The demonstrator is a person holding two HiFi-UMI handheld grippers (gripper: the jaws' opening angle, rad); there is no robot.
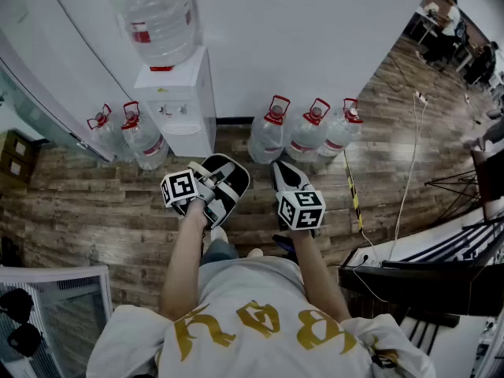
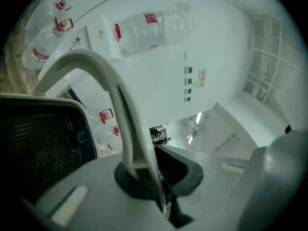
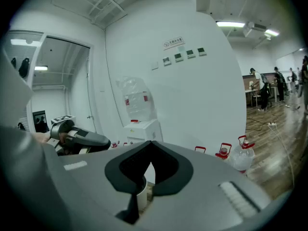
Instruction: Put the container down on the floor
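Observation:
The container (image 1: pixel 228 181) is a black mesh bin with a white rim and a curved white handle, held up above the wooden floor (image 1: pixel 94 203). In the left gripper view its body (image 2: pixel 41 146) sits at the left, and the handle (image 2: pixel 113 88) runs down between the jaws. My left gripper (image 2: pixel 159 179) is shut on that handle; the head view shows this left gripper (image 1: pixel 206 189) beside the bin. My right gripper (image 1: pixel 283 176) is held to the right of the container and apart from it. The right gripper (image 3: pixel 150 170) is shut with nothing held.
A white water dispenser (image 1: pixel 179 105) with a bottle on top (image 1: pixel 157 18) stands against the wall ahead. Water jugs (image 1: pixel 307 132) sit on the floor to its right, and more jugs (image 1: pixel 126 138) to its left. A white cable (image 1: pixel 409 172) and a desk (image 1: pixel 425 270) are at the right.

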